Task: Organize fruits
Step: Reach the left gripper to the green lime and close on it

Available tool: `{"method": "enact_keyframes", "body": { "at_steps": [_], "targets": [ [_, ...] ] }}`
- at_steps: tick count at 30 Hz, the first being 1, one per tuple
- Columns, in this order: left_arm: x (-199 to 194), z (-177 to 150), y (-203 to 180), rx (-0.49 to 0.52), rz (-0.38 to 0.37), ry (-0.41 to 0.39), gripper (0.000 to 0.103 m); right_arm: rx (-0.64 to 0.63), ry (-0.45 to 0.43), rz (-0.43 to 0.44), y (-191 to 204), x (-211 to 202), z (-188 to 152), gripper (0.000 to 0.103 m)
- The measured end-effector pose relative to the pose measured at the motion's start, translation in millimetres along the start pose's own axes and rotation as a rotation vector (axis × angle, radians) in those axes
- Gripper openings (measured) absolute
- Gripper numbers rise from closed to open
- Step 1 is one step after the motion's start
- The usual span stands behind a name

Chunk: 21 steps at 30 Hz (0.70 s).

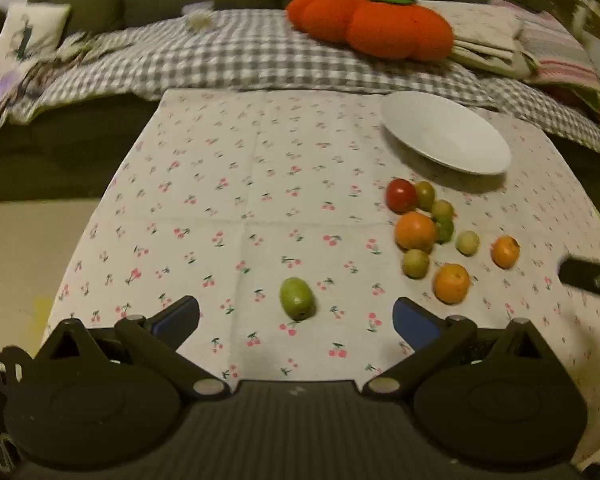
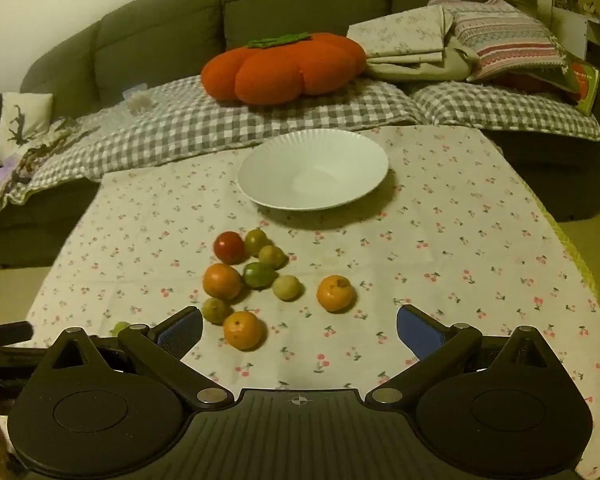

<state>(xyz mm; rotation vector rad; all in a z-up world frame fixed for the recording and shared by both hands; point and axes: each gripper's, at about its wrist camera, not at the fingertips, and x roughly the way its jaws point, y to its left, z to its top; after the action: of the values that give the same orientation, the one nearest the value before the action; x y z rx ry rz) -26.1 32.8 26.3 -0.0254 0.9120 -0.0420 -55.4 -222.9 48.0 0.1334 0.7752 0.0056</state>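
A white plate (image 1: 448,136) (image 2: 314,170) stands empty at the far side of the cherry-print tablecloth (image 1: 240,208) (image 2: 440,260). Several small fruits lie loose in front of it: a red one (image 1: 401,195) (image 2: 229,247), orange ones (image 1: 415,231) (image 2: 221,281) (image 2: 335,293) (image 2: 243,330) and green ones (image 2: 260,275). A lone green fruit (image 1: 298,298) lies just ahead of my left gripper (image 1: 296,320), between its fingers, untouched. My left gripper is open and empty. My right gripper (image 2: 300,330) is open and empty, just short of the fruit cluster.
A green sofa (image 2: 160,36) stands behind the table with a checked blanket (image 2: 220,120), a big orange pumpkin cushion (image 1: 372,26) (image 2: 284,68) and folded fabrics (image 2: 460,40). The right gripper's tip shows at the right edge of the left wrist view (image 1: 588,276).
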Motion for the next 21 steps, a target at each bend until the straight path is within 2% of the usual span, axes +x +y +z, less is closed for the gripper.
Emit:
{"method": "enact_keyframes", "body": {
  "at_steps": [5,8,13,16,17,19,21],
  "targets": [
    [11.1,-0.7,14.5,-0.063,-0.002,0.035,0.102,0.019,0.009,-0.001,-9.6,11.6,-6.1,0.103],
    [16.8,-5.6,13.6,-0.054,-0.003,0.043,0.100,0.002,0.006,0.002,-15.5,16.1,-6.9,0.103],
    [32.2,-8.5,14.8,-0.053,-0.009,0.074,0.099,-0.022,0.047,0.077,-5.2,31.8,-19.3,0.103],
    [38.9,-9.9,15.3,-0.045,0.011,0.060,0.089,-0.082,0.030,0.078,4.9,38.2,-26.3,0.103],
    [41.7,-11.0,14.4,-0.036,0.005,0.065,0.082,-0.111,-0.008,0.073,8.2,42.5,-28.1,0.103],
    [47.5,-12.2,13.2,-0.026,-0.024,0.090,0.073,-0.103,0.008,0.105,11.4,48.4,-33.6,0.103],
    [51.4,-13.9,13.4,-0.034,-0.046,0.098,0.071,-0.091,0.021,0.117,11.7,52.6,-36.4,0.103]
  ]
}}
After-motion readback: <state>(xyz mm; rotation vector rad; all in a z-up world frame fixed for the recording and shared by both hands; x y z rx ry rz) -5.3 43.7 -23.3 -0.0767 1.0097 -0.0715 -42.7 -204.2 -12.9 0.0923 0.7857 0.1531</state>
